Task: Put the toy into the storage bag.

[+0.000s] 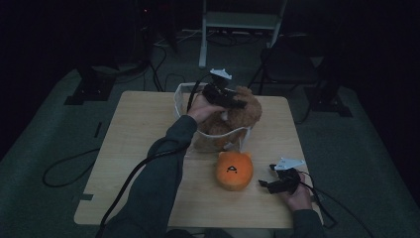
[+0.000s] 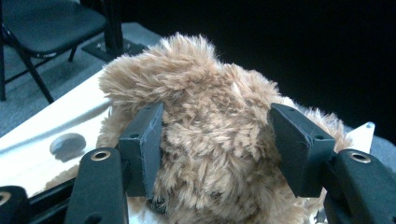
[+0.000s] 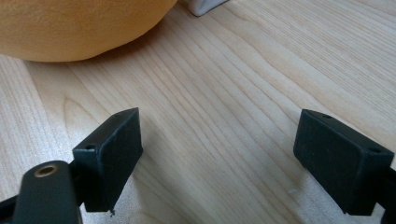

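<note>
The table (image 1: 143, 148) is a light wooden square standing on a grey floor (image 1: 59, 139) in a dim room, with cables trailing over that floor and a dark folding chair (image 1: 292, 64) beyond the table's far edge.

Toward the far middle of the table stands a white-rimmed bag (image 1: 233, 136) with see-through sides. A shaggy brown plush toy (image 1: 247, 111) sits in it, its upper part rising above the rim.

Just in front of the bag, nearer the person, a round orange plush toy (image 1: 234, 170) with a small dark face lies on the bare wood, apart from the bag.

The person's left arm, in a dark sleeve (image 1: 158, 183), reaches across the table to the bag. The left gripper (image 1: 224, 97) is over the bag's mouth at the brown plush toy (image 2: 210, 140). In the left gripper view both jaws sit against the fur, one on each side, with the fur bulging between them, so this gripper is clamped on the toy.

The right gripper (image 1: 270, 184) rests low at the near right part of the table, just beside the orange plush toy (image 3: 79, 28) without touching it. In the right gripper view its jaws stand wide apart over bare wood (image 3: 224, 93), with nothing between them.
</note>
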`<state>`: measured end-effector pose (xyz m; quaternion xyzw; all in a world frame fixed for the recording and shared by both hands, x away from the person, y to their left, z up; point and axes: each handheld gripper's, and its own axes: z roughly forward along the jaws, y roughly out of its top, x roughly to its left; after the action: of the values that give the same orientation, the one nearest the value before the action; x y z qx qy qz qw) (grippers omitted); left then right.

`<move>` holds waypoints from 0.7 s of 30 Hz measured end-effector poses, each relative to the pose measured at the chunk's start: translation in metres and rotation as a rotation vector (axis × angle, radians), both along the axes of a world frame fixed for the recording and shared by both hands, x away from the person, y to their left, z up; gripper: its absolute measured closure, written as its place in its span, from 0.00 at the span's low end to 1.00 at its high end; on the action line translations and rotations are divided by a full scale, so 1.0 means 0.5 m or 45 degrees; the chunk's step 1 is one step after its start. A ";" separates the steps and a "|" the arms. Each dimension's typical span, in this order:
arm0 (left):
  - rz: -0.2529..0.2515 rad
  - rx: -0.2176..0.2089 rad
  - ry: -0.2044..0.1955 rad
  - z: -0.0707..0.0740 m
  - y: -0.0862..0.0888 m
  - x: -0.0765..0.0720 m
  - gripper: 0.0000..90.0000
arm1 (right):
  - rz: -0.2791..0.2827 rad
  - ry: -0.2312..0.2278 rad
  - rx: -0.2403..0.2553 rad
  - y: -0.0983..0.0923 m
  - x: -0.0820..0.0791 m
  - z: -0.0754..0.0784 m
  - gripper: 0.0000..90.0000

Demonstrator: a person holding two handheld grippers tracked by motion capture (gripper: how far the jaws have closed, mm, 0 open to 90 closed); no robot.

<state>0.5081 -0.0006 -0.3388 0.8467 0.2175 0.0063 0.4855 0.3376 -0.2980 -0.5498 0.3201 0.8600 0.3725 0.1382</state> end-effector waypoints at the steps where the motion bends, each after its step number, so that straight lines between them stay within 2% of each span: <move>1: 0.002 0.012 0.002 -0.003 0.000 -0.001 0.44 | 0.001 -0.001 0.000 0.000 0.000 0.000 0.16; 4: 0.007 0.066 0.018 -0.013 0.001 -0.002 0.45 | 0.001 0.000 0.000 0.000 0.000 0.000 0.16; 11: 0.001 0.106 0.028 -0.017 0.000 -0.005 0.46 | 0.000 0.000 0.001 0.000 0.000 0.000 0.16; 15: -0.001 0.112 0.042 -0.019 0.002 -0.003 0.47 | 0.001 0.000 0.001 0.000 0.000 0.000 0.16; 21: 0.006 0.083 -0.012 -0.011 0.005 -0.009 0.43 | 0.000 0.000 0.001 0.000 0.000 0.000 0.16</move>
<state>0.5037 0.0016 -0.3445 0.8615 0.2169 0.0184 0.4587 0.3375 -0.2980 -0.5498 0.3201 0.8600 0.3728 0.1379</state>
